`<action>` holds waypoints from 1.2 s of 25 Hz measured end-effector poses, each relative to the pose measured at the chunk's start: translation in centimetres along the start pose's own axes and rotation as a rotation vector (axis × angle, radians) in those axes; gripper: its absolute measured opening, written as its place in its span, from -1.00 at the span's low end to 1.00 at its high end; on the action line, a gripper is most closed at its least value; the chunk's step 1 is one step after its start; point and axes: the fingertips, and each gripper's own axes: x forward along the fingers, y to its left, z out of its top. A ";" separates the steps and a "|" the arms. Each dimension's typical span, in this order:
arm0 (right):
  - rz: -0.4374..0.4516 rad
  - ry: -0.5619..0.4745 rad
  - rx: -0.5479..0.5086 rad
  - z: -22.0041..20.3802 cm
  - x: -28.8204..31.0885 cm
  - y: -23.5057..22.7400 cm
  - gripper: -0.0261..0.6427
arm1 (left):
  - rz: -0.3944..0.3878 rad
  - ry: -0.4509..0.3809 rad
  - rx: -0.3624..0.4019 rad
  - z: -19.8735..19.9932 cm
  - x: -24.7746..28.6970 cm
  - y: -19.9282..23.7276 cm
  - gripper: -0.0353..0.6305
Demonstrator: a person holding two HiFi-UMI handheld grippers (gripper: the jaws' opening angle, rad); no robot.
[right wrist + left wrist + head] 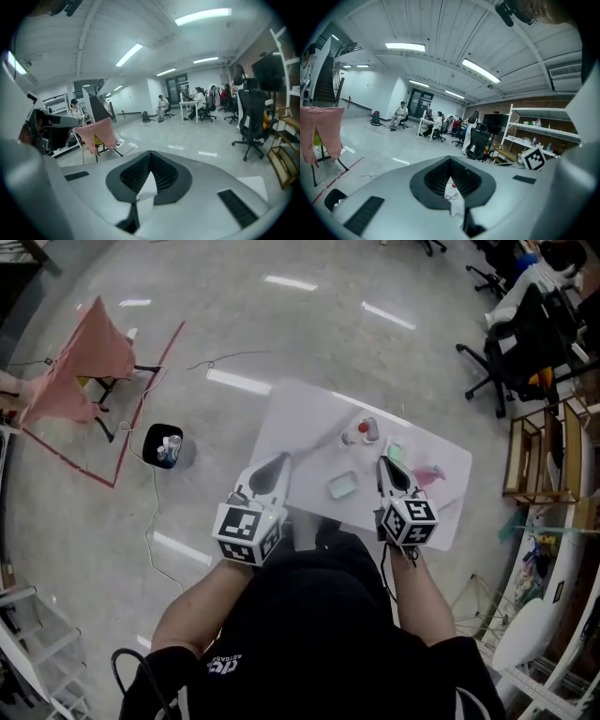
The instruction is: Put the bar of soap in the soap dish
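Observation:
On the white table (300, 418) lies a pale green rectangular piece (342, 486); I cannot tell whether it is the soap or the dish. A smaller green item (395, 450) sits half hidden behind my right gripper (383, 461). A pink object (429, 474) lies to its right, and a white bottle with a red cap (364, 430) stands further back. My left gripper (283, 457) hangs over the table's near left part. Both grippers are raised above the table. Their jaws meet at the tips in the left gripper view (450, 158) and the right gripper view (150, 153), with nothing held.
A pink cloth on a rack (84, 357) stands at the far left inside a red floor line. A black bin (164, 446) sits left of the table. Office chairs (520, 334) and wooden shelves (544, 456) fill the right side.

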 end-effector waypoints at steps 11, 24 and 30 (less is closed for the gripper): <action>0.000 -0.213 -0.006 6.8 -9.8 2.5 -0.88 | -0.035 -0.083 0.072 3.7 -1.5 -4.0 -0.87; 0.012 -0.294 0.088 8.7 -16.3 -3.7 -0.88 | -0.017 -0.123 0.157 5.8 -0.3 -11.5 -0.87; 0.012 -0.298 0.121 7.7 -17.1 -5.6 -0.88 | -0.031 -0.112 0.175 5.7 0.1 -13.6 -0.87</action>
